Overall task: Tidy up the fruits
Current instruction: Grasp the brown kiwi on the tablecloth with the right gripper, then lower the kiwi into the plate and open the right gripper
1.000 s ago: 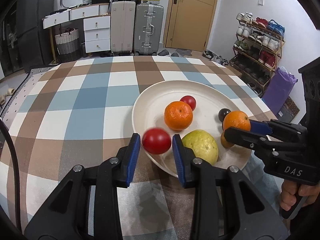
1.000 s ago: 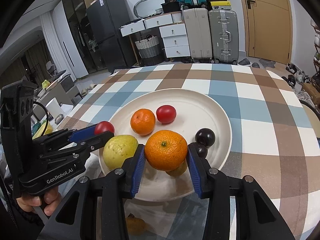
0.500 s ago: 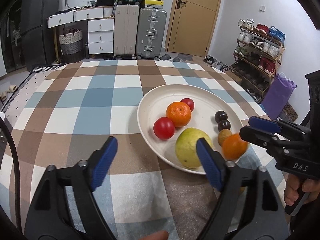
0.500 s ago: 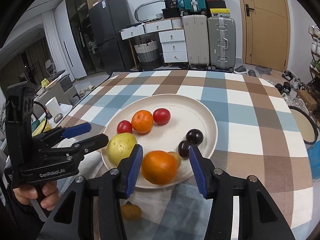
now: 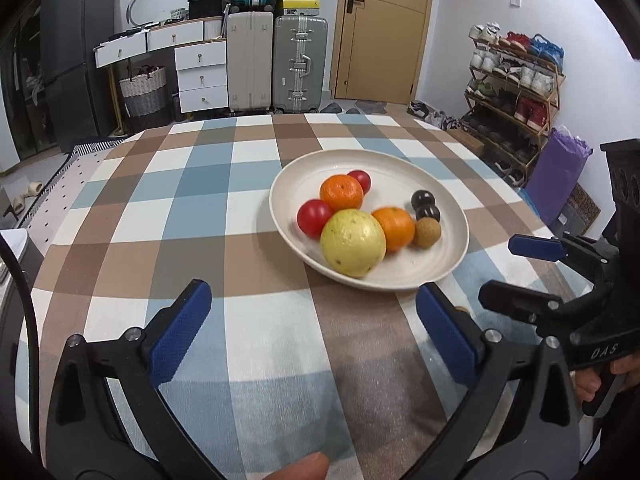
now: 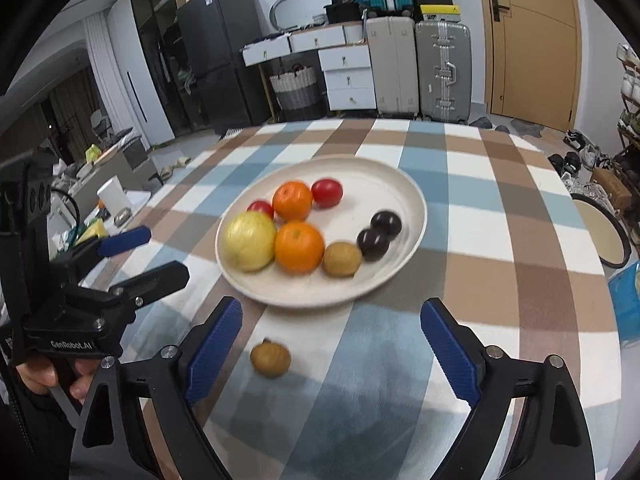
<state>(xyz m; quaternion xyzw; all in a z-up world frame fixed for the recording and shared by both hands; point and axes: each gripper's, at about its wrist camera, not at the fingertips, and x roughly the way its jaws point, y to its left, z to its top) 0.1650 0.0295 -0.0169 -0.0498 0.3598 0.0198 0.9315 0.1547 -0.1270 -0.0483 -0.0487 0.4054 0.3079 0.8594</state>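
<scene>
Inventory, as seen from my two claws.

- Counter (image 5: 200, 216): checked cloth in brown, blue and white.
- Plate (image 5: 452, 256): cream, round, on the counter ahead of both claws.
- On the plate, in the right wrist view:
  - guava (image 6: 250, 241), yellow-green, at the near left rim;
  - near orange (image 6: 299, 246), just right of the guava and touching it;
  - far orange (image 6: 292, 201), behind those two;
  - two tomatoes, one (image 6: 327, 192) beside the far orange, the other (image 6: 261, 208) partly hidden behind the guava;
  - two dark plums (image 6: 373, 244), side by side toward the right;
  - brown fruit (image 6: 342, 259), between the near orange and the plums.
- Off the plate: a second brown fruit (image 6: 270, 358), loose on the cloth, just in front of the plate's near rim and inside the span of my right claw, nearer its left finger, apart from both pads.
- My left claw (image 5: 312, 328): jaws opening, spread wide, nothing between them but cloth; it hangs short of the plate.
- My right claw (image 6: 331, 346): jaws opening, spread wide, pinching nothing.
- Hands: my right hand (image 5: 600, 380) and left hand (image 6: 48, 376) each grip a handle at the frame edge.
</scene>
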